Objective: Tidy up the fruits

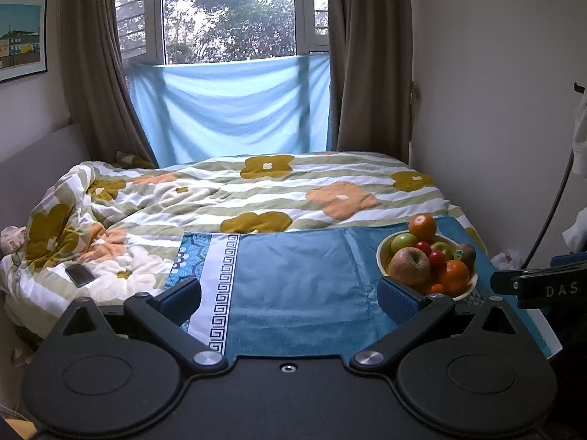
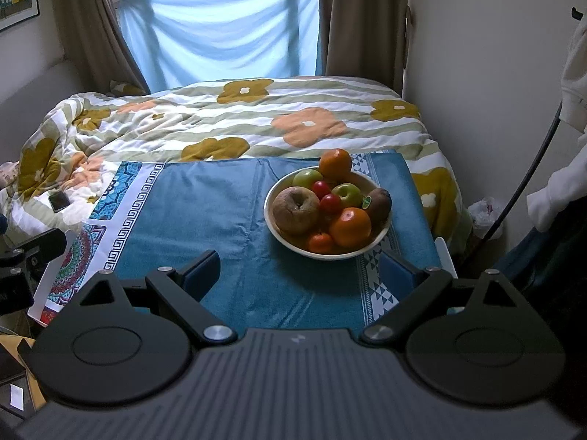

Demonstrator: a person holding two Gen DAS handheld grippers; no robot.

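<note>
A cream bowl (image 2: 290,244) full of fruit stands on a blue cloth (image 2: 220,212). In it lie a brown wrinkled apple (image 2: 295,211), two green apples (image 2: 307,178), small red fruits (image 2: 330,203), oranges (image 2: 350,227) and a kiwi (image 2: 379,203). One orange (image 2: 335,164) sits at the bowl's far rim. My right gripper (image 2: 299,275) is open and empty, just in front of the bowl. My left gripper (image 1: 290,295) is open and empty, left of the bowl (image 1: 383,253) in the left wrist view.
The cloth-covered table stands against a bed with a flowered duvet (image 2: 256,121). A phone (image 1: 80,275) lies on the duvet at left. A wall is close on the right, with a cable (image 2: 524,179) and white clothing (image 2: 576,73) hanging.
</note>
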